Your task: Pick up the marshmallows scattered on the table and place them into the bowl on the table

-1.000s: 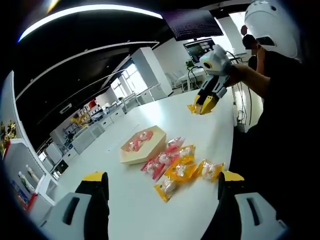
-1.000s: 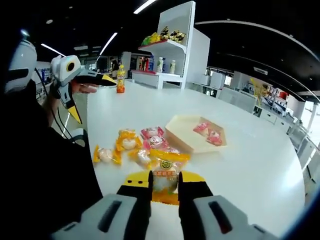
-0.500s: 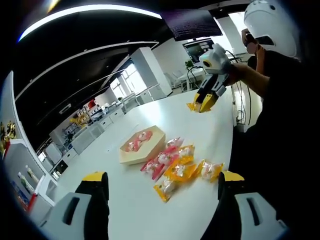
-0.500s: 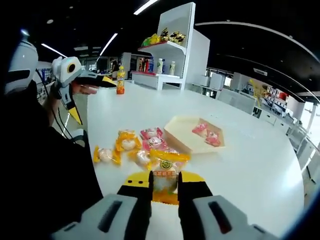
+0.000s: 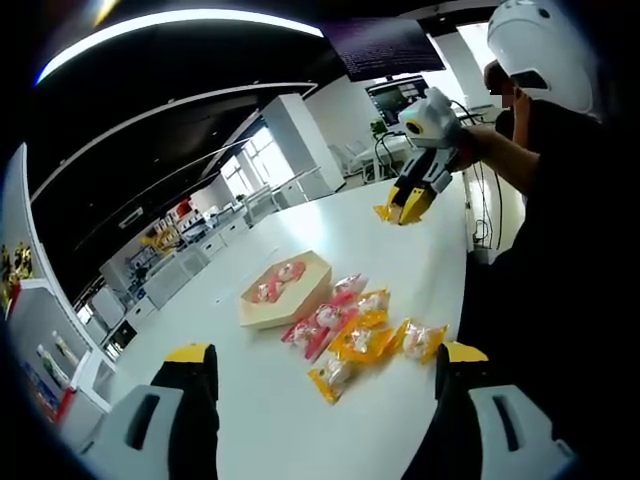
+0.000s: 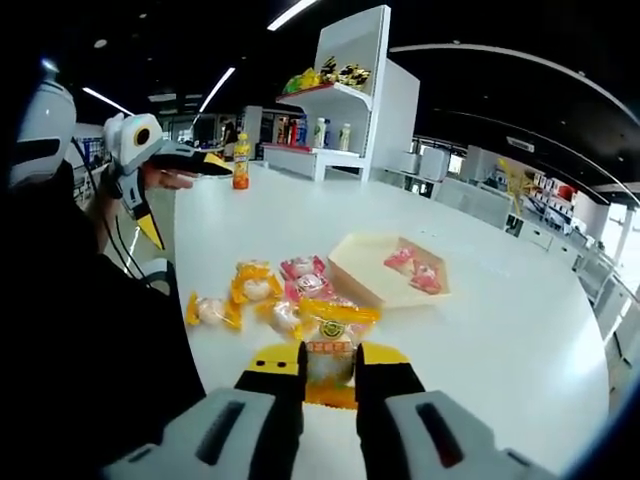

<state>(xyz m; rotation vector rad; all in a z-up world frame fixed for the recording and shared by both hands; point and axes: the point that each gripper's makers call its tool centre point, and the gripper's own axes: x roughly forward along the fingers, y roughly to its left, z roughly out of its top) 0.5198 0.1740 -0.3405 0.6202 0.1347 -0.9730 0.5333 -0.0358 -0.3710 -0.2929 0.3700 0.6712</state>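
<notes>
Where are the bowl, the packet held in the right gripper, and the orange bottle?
bowl point(image 6: 372, 283), right gripper view, on its near wall.
packet point(image 6: 329, 362), right gripper view, middle of the wrapper between the jaws.
orange bottle point(image 6: 241, 166), right gripper view, on its body.

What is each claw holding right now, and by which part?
The right claw pinches an orange-and-clear marshmallow packet by its lower end; the top sticks out. The left claw is open and holds nothing.
</notes>
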